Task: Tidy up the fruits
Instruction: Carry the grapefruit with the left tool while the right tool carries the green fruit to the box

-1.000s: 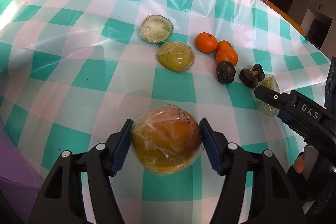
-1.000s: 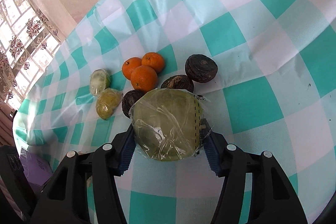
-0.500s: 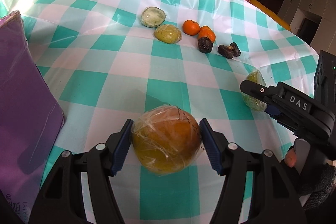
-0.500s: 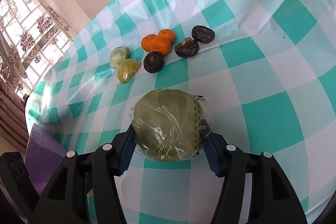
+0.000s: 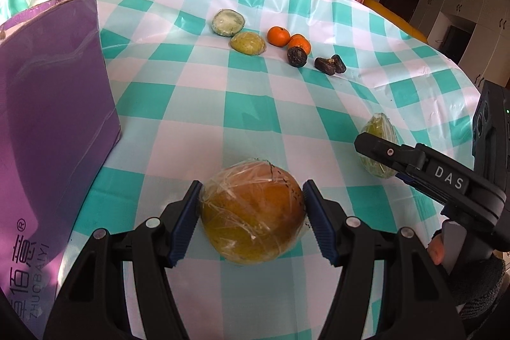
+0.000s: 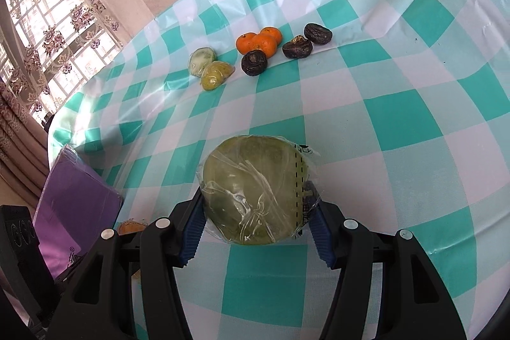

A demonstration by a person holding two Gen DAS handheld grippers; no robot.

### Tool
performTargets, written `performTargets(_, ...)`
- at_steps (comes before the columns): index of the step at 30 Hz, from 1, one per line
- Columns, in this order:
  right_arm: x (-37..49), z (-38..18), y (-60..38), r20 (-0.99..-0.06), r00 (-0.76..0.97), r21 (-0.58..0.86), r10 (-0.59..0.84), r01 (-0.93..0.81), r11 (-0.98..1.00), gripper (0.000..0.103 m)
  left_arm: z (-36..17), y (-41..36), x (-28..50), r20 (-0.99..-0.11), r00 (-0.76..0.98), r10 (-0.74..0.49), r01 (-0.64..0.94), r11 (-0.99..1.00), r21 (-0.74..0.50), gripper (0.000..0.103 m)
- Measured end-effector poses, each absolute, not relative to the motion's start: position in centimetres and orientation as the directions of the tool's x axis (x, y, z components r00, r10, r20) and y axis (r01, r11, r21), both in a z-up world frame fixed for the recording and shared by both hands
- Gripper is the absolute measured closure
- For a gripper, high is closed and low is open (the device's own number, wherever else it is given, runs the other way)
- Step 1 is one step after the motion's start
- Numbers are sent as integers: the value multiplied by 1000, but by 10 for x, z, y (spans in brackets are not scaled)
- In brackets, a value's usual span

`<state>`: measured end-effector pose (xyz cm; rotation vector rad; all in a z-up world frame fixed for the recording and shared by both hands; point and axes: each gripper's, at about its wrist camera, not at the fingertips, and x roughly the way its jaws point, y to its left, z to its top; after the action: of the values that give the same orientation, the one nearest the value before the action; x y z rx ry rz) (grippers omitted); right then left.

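Glossy checked tablecloth (image 5: 242, 113); left gripper (image 5: 251, 220) fingers around film-wrapped orange fruit (image 5: 251, 220); right gripper (image 6: 256, 220) around wrapped green fruit (image 6: 255, 190)

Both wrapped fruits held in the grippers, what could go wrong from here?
The orange wrapped fruit sits between the left gripper fingers in slick, wrinkled film, so it might slip. The green wrapped fruit in the right gripper has loose film that could tear. The purple box stands close on the left; a swing could knock it.

Two wrapped fruits (image 5: 251, 215) (image 6: 255, 190), held aloft
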<state>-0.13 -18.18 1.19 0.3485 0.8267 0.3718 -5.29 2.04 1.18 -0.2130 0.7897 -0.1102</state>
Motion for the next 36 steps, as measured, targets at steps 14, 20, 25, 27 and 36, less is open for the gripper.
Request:
performTargets(14, -33, 11, -171, -649, 584, 423, 487, -255, 869, 45, 13, 19, -73, -682, 709, -183, 47, 976, -213, 39)
performTargets(20, -42, 11, -170, -646, 579, 424, 497, -269, 865, 45, 15, 25, -84, -667, 722, -184, 42, 974, -223, 39)
performTargets(25, -53, 12, -165, -648, 558, 432, 518, -291, 854, 45, 19, 19, -104, -640, 755, -143, 54, 986, -157, 39)
performTargets(27, -62, 16, -159, -633, 564, 427, 530, -316, 847, 45, 21, 15, -117, -626, 771, -117, 58, 992, -114, 39)
performTargets(36, -88, 56, -120, -552, 585, 403, 595, -437, 804, 45, 78, 36, -181, -457, 889, -2, -17, 999, -39, 39)
